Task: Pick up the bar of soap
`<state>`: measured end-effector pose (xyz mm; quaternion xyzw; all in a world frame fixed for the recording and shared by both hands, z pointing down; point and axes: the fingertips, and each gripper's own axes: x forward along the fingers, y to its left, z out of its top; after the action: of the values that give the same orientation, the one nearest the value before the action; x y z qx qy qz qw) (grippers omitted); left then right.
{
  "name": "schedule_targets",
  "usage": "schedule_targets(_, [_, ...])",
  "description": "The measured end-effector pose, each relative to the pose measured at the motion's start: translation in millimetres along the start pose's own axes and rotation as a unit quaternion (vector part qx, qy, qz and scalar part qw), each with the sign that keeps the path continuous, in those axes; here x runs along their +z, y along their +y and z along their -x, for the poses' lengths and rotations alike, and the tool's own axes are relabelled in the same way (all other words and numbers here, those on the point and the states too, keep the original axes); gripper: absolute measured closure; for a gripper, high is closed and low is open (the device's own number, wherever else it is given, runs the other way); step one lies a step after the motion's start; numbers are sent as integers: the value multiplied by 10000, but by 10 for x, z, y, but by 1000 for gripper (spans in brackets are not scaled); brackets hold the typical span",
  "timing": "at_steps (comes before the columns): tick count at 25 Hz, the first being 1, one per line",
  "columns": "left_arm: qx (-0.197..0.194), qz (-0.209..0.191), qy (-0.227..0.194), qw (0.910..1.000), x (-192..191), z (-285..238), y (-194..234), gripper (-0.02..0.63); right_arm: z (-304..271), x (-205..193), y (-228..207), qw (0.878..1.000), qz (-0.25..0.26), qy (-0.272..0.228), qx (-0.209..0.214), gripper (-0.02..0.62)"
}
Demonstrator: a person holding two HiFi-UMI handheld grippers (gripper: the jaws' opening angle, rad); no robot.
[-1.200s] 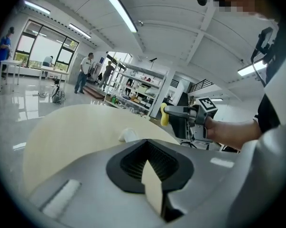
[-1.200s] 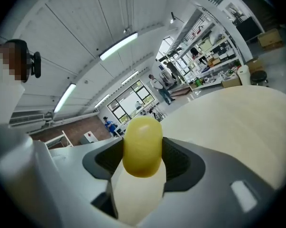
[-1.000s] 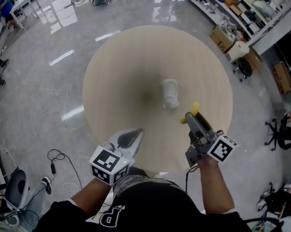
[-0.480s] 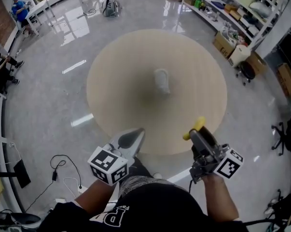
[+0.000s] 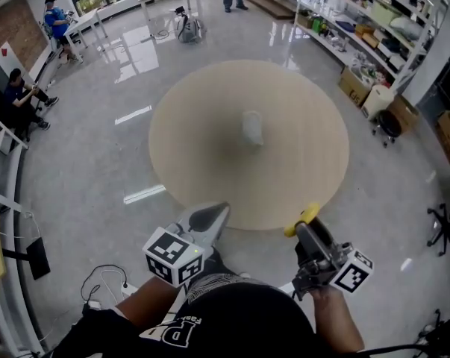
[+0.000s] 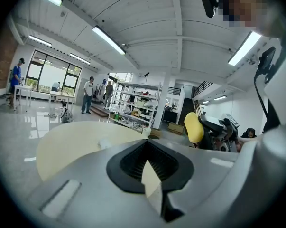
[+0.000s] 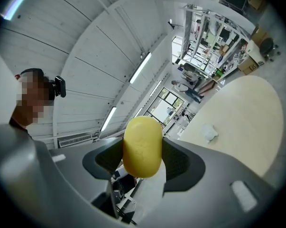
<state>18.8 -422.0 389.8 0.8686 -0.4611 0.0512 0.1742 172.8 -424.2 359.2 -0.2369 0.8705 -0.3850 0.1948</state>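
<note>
Right gripper (image 5: 308,228), lower right of head view: fingers pinch the yellow bar of soap (image 5: 299,221) at their tips, off the near rim of the round counter (image 5: 195,148). In the right gripper view the bar (image 7: 143,146) stands with its long axis top to bottom. Left gripper (image 5: 210,216): fingers pressed together, empty. A white object (image 5: 252,127) lies mid-counter.

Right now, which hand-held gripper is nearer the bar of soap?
Right. The right hand-held gripper is shut on the yellow bar of soap. The left hand-held gripper, shut and empty, is off to the soap's left, not touching it.
</note>
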Motion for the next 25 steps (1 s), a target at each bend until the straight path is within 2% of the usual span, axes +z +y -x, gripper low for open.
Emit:
schedule_targets(8, [9, -128, 26, 9999, -62, 147, -285, 600, 186, -151, 127, 9998, -130, -55, 139, 333])
schedule_targets(25, [-205, -349, 101, 9991, -133, 111, -709, 600, 560, -161, 174, 9995, -131, -291, 37, 333])
